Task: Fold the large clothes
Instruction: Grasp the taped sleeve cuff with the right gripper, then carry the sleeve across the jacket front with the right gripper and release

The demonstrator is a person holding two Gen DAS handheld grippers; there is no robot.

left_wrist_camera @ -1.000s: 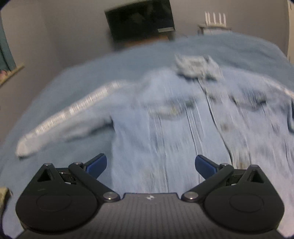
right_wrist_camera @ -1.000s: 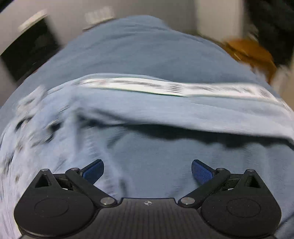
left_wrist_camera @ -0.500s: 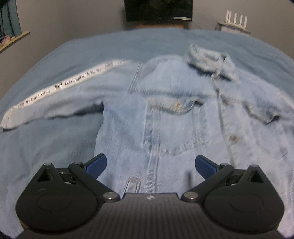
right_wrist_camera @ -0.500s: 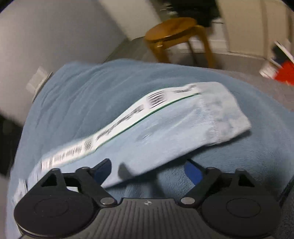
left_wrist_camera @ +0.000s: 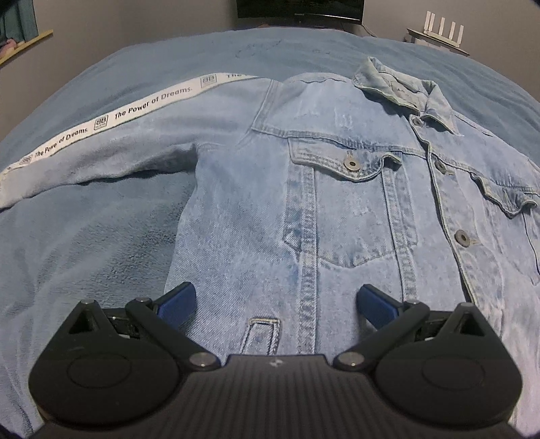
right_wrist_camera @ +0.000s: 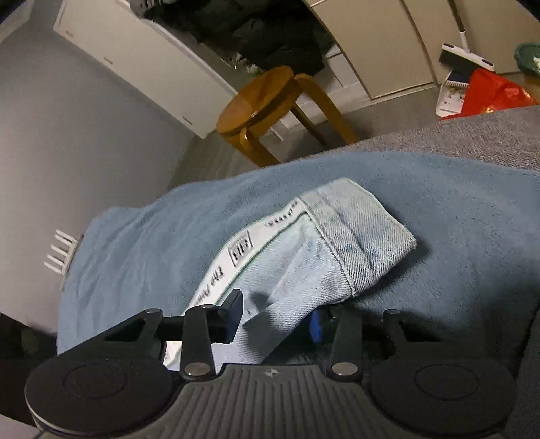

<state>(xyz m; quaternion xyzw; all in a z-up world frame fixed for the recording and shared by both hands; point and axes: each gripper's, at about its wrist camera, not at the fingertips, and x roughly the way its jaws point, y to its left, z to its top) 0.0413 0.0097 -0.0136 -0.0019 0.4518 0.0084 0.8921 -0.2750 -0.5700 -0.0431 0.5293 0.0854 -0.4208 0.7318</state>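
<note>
A light blue denim jacket [left_wrist_camera: 337, 202] lies front up and buttoned on a blue blanket [left_wrist_camera: 84, 253]. Its sleeve with a white printed stripe [left_wrist_camera: 135, 111] stretches out to the left. My left gripper [left_wrist_camera: 275, 304] is open and hovers low over the jacket's lower front, touching nothing. In the right wrist view the jacket's other sleeve, cuff end [right_wrist_camera: 354, 243], lies on the blanket [right_wrist_camera: 168, 236]. My right gripper [right_wrist_camera: 278, 319] has its jaws closed in on this sleeve just behind the cuff, with the denim between the pads.
A wooden stool [right_wrist_camera: 270, 101] stands on the floor beyond the bed's edge, with white cabinets [right_wrist_camera: 152, 60], a broom [right_wrist_camera: 465, 50] and a red bag [right_wrist_camera: 492, 94] behind. A dark screen [left_wrist_camera: 300, 10] and a white router [left_wrist_camera: 438, 33] stand past the bed's far end.
My left gripper has steadied over the jacket's lower front. My right gripper has swung along the sleeve to its cuff and its jaws have closed from wide open onto the sleeve.
</note>
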